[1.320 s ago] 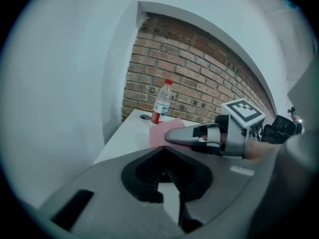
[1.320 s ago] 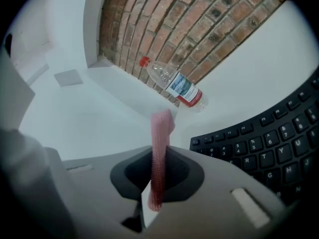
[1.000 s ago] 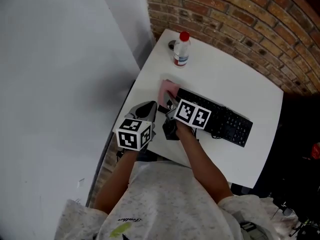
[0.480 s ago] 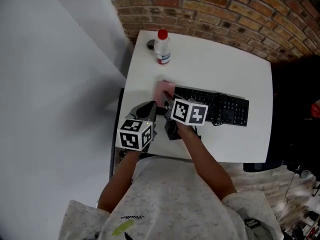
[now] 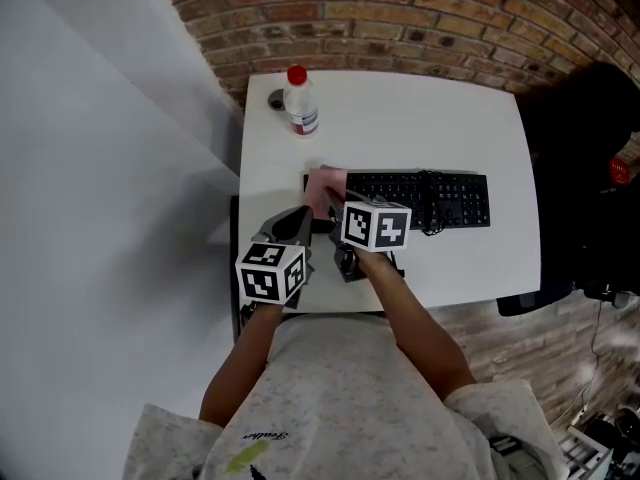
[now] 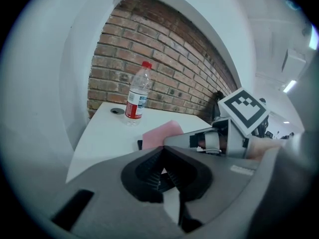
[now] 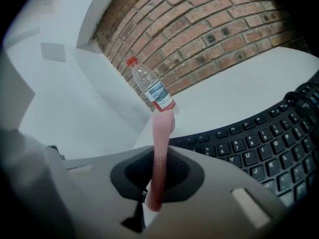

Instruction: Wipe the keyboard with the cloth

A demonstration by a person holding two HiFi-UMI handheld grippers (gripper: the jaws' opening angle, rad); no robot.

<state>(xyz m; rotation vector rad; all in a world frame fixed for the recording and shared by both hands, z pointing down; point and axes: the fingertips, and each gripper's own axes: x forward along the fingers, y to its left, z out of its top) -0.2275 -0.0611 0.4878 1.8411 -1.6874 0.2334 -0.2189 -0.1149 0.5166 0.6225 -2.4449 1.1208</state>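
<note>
Here, the keyboard (image 5: 420, 198): black and flat on the white worktop (image 5: 430, 118). Its long axis runs left to right across the head view, parallel to the near edge.
Cloth (image 5: 325, 184): pink. In the right gripper view it shows edge-on, pointing forward from the fingers toward the bottle. Its free end lies on the keyboard's left end.
Right gripper (image 7: 157, 156): fingers clamped tight on the cloth's near end, above the keyboard's near-left corner.
Left gripper (image 6: 163, 153): fingers pressed together at the tips with nothing between them. It hovers over the worktop's near-left corner, just left of the right gripper.
Hidden: in the head view, the right gripper's marker cube and the cloth cover the keyboard's left end. The right gripper view cuts off its right part.
Bottle (image 5: 300, 103): clear with a red cap, upright at the far-left corner, well apart from the keyboard.
Small dark disc (image 5: 276, 98): just beside the bottle, too small to identify.
Edges: the keyboard's left end sits near the worktop's left edge, its right end near the right edge.
Open room: bare worktop between the keyboard and the brick wall (image 5: 400, 18), and a narrower bare strip along the near edge.
</note>
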